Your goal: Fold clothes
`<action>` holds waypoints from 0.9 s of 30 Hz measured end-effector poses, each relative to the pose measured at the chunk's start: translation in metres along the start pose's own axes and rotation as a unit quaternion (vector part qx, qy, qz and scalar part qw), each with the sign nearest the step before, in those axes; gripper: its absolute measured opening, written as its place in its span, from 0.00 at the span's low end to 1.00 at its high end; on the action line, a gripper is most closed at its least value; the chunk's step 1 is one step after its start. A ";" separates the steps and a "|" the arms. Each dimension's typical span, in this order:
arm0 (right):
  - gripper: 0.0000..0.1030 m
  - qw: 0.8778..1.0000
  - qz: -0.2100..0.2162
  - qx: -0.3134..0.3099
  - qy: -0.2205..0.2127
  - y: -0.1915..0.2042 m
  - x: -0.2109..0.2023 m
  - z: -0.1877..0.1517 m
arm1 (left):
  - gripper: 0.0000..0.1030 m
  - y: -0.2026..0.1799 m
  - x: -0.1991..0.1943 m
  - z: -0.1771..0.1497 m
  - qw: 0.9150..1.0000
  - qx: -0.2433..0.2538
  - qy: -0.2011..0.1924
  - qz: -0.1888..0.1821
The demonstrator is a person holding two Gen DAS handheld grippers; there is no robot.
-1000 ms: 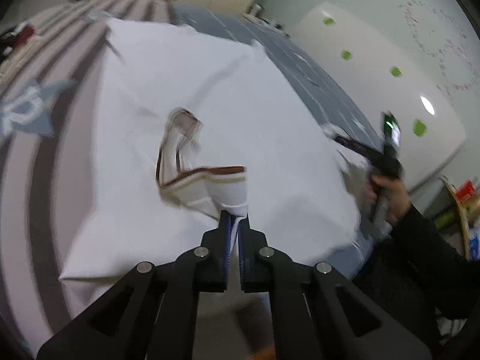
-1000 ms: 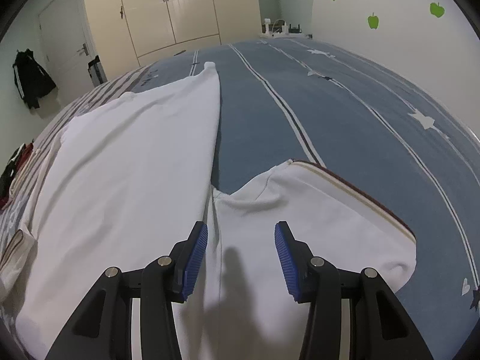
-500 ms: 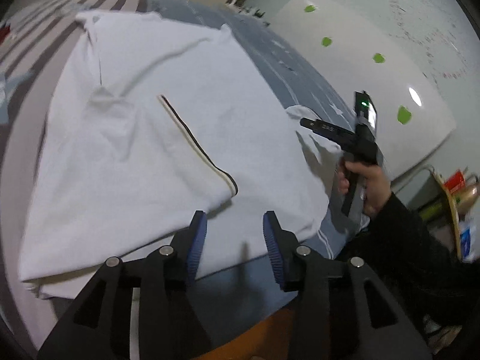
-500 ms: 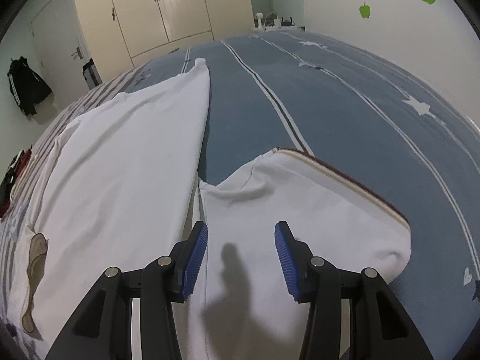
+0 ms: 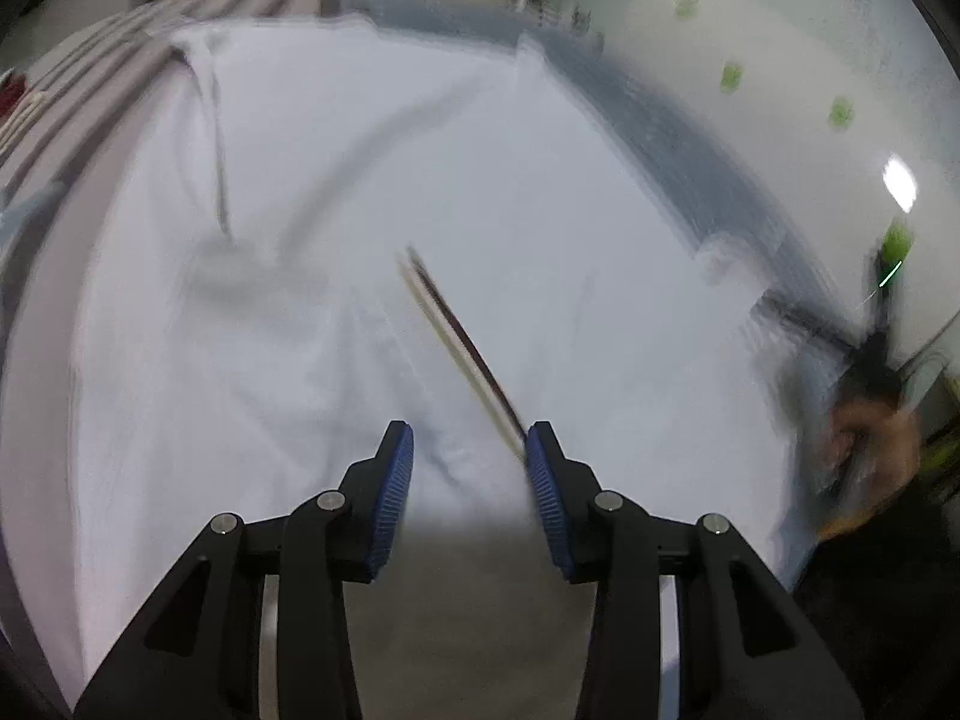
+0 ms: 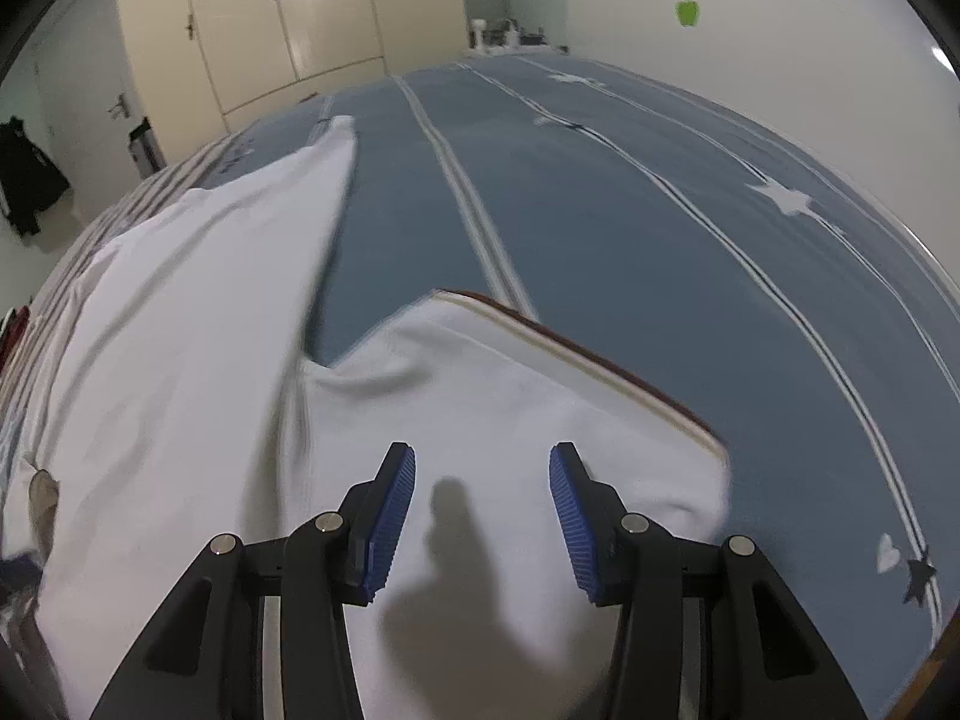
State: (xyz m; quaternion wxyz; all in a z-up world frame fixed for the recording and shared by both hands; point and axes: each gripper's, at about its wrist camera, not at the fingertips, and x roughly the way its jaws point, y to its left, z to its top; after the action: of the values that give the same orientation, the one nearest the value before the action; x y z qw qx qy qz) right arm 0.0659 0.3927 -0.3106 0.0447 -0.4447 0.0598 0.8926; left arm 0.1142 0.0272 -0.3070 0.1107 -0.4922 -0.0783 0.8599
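The white shirt (image 6: 198,360) lies flat on the blue bedspread (image 6: 630,192), its length running away toward the wardrobe (image 6: 252,18) (no containers visible). The left gripper (image 5: 469,456) and right gripper (image 6: 482,480) hover above it, jaws apart, empty.

Cream wardrobe (image 6: 252,30), blue starred bedspread (image 6: 630,192)

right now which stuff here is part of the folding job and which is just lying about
Part of the job:
- white shirt spread on the bed
- its right sleeve with the dark-trimmed cuff
- left gripper, jaws open over the shirt
- right gripper, jaws open over the sleeve

Just lying about:
- blue striped bedcover
- cream wardrobe
- dark jacket hanging by the door
- green apple stickers
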 end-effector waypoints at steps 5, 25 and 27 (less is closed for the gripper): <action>0.42 1.000 -0.013 0.003 0.010 -0.030 -0.010 -0.015 | 0.35 0.002 -0.029 0.008 0.998 -0.020 -0.051 -0.037; 0.46 0.995 0.053 0.081 0.017 -0.084 0.002 -0.008 | 0.35 0.031 -0.051 0.033 0.995 -0.027 -0.096 0.026; 0.45 0.995 0.060 0.073 0.028 -0.077 0.011 -0.007 | 0.35 0.040 -0.054 0.034 0.994 -0.040 -0.100 0.027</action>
State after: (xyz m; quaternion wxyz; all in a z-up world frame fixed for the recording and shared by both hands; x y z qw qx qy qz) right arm 0.0755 0.4676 -0.3288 0.0220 -0.4604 0.1523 0.8743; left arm 0.1067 -0.0270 -0.2553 0.0587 -0.4100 -0.1101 0.9035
